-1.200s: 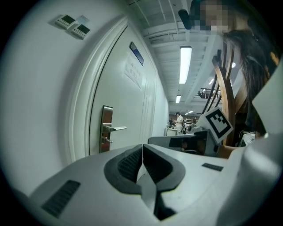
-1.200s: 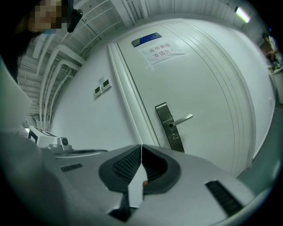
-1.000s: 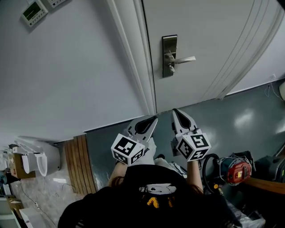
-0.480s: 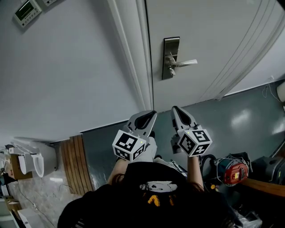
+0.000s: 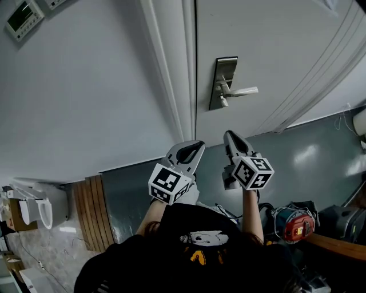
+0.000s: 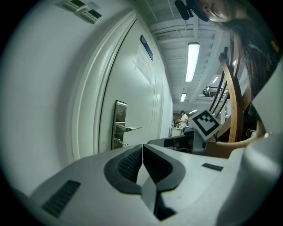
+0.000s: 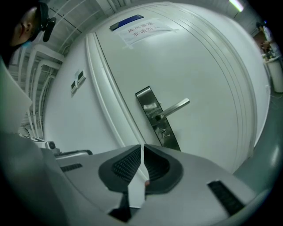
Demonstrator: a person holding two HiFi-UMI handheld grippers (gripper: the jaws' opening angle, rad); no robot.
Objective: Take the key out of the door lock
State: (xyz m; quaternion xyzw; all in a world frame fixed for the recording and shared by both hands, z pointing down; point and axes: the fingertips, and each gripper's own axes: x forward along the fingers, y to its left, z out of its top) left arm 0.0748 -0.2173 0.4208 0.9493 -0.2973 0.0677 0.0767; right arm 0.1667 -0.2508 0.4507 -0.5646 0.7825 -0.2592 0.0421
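Observation:
A steel lock plate (image 5: 225,80) with a lever handle (image 5: 245,91) sits on the white door (image 5: 274,46). Below the lever a small key (image 5: 223,102) sticks out of the plate. Both grippers are held side by side below the lock, well short of it. My left gripper (image 5: 197,146) is shut and holds nothing. My right gripper (image 5: 229,136) is also shut and holds nothing. In the right gripper view the lock plate (image 7: 157,117) and key (image 7: 164,131) lie ahead of the shut jaws (image 7: 142,148). The left gripper view shows the plate (image 6: 119,126) beyond its shut jaws (image 6: 142,148).
The white door frame (image 5: 171,68) runs left of the lock, with a plain wall and a control panel (image 5: 23,17) further left. On the floor are wooden slats (image 5: 97,212), a red and grey power tool (image 5: 291,220) and cables. The person's dark top fills the bottom middle.
The lock has drifted right and slightly down in the head view. Both grippers have edged a little toward the door, still shut.

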